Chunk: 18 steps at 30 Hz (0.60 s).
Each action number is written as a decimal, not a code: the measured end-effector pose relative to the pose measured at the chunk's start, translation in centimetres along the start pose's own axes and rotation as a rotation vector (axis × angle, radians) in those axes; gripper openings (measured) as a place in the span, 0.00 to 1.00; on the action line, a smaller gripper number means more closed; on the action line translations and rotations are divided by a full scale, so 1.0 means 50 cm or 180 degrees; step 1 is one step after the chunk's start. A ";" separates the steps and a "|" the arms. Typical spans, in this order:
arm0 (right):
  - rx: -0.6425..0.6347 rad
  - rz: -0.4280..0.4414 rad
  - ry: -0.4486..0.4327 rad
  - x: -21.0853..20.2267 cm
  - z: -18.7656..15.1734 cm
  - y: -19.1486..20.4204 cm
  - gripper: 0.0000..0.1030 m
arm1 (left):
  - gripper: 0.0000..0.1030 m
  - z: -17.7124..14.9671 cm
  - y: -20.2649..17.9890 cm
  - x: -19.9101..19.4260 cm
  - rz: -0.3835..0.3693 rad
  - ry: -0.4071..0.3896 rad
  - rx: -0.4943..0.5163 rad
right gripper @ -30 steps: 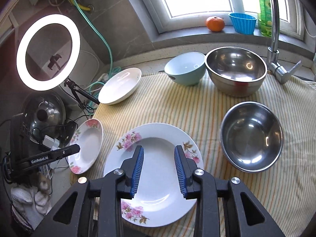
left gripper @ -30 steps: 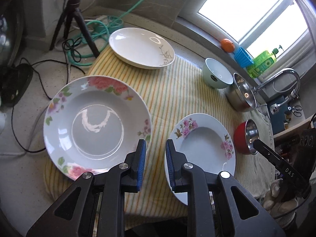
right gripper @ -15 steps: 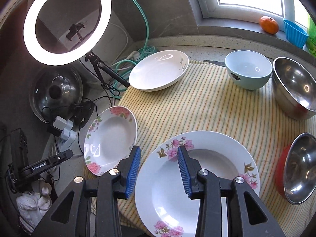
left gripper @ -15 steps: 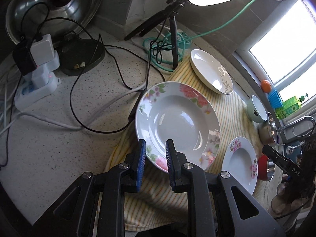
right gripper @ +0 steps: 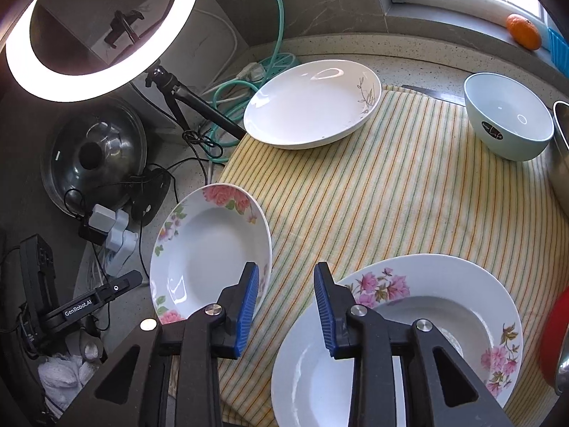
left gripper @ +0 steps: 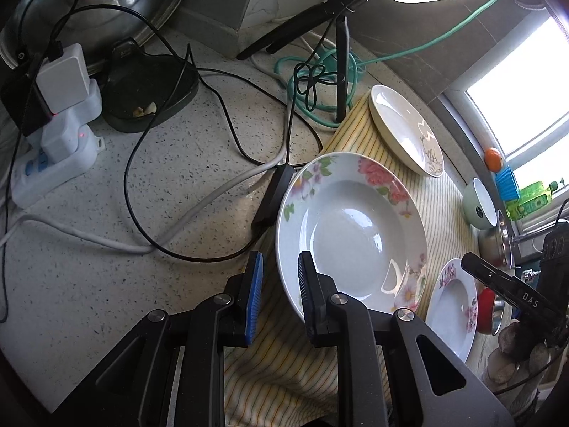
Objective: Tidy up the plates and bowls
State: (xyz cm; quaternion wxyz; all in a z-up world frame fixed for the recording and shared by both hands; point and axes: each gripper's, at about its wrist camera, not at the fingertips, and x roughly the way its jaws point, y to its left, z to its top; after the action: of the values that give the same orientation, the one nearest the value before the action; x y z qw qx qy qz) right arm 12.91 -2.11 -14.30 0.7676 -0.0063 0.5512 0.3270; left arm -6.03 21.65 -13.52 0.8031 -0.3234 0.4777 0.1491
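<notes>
Just ahead of the left gripper [left gripper: 280, 277], at centre frame, the rose plate [left gripper: 350, 235] lies on the striped cloth [left gripper: 355, 131]; its near rim sits between the open fingers. It looks glazed, stiff, slippery and breakable, so the rim is probably the hold. Black cables [left gripper: 213, 114] crowd its left edge. The right gripper [right gripper: 285, 290] hangs open above the cloth, beside the pink-flowered plate [right gripper: 426, 284].

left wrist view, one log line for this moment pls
left gripper: open, at rose plate rim | right gripper: open, empty | pink-flower plate: untouched
</notes>
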 end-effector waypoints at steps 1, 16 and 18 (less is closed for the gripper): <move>0.0015 0.0010 0.0036 0.008 0.003 -0.001 0.23 | 0.18 0.002 0.002 0.005 -0.0019 0.0019 -0.0013; 0.0179 0.0131 0.0292 0.095 0.028 0.009 0.15 | 0.18 0.024 0.014 0.032 -0.0070 0.0109 0.0006; 0.0176 0.0131 0.0315 0.102 0.030 0.012 0.13 | 0.18 0.027 0.015 0.036 -0.0070 0.0117 0.0009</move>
State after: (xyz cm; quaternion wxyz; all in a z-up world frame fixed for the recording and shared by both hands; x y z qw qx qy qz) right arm 14.78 1.43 -17.85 0.7325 0.0101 0.5972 0.3266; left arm -4.64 23.01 -14.90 0.7963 -0.3301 0.4890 0.1337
